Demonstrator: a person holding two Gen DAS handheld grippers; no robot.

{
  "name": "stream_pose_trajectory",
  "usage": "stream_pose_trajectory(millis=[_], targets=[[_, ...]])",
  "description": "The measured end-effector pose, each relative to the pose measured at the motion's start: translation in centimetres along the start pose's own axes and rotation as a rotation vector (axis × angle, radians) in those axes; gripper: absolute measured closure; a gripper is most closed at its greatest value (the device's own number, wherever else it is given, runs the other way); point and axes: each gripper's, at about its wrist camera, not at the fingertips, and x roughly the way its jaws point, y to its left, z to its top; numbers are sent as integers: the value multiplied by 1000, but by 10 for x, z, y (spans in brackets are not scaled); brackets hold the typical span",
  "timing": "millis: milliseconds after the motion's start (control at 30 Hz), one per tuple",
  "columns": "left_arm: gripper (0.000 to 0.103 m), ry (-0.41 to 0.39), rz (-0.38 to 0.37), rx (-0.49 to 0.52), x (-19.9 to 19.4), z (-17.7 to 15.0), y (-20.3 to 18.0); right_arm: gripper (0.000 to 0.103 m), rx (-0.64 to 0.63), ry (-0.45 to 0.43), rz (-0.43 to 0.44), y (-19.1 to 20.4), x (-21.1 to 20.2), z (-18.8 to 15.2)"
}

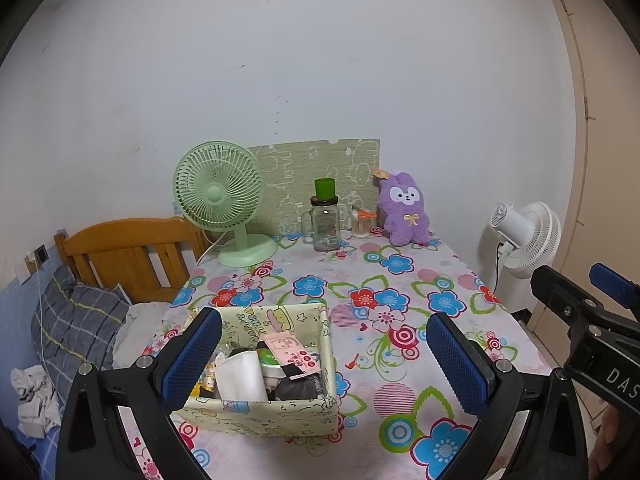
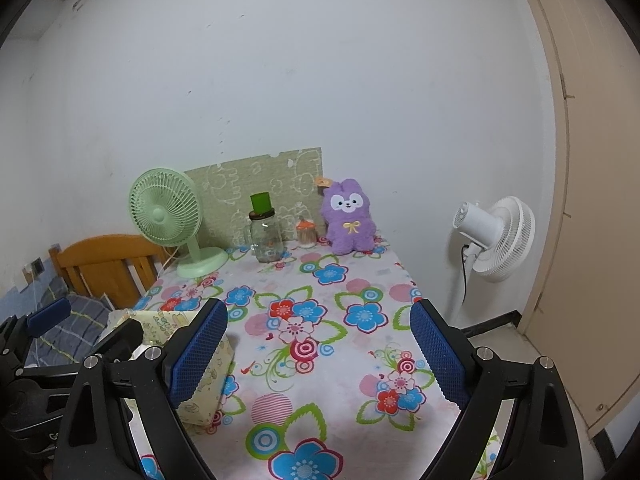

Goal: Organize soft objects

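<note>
Both my claws, the left gripper [image 1: 324, 354] and the right gripper [image 2: 320, 350], were released and empty. The fabric box [image 1: 256, 416] near me already held folded soft items; the purple plush rabbit [image 1: 406, 210] sat untouched against the far wall, so I judged it was left.

Floral-clothed table [image 1: 400, 344] bears fabric basket [image 1: 256, 414], green fan [image 1: 224, 204], jar [image 1: 325, 222], purple plush [image 1: 406, 212].

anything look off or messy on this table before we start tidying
Nothing is spilled or knocked over. The green fan, glass jar and purple plush stand upright at the back. Only the fabric box looks untidy: its contents are jumbled and poke above the rim. Both grippers are open and empty.
</note>
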Motion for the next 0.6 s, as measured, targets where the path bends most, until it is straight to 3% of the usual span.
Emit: stream_pose_trajectory(millis=[600], targets=[[0, 10, 19, -27, 4, 0, 10, 9, -20, 12, 7, 6, 5, 2]])
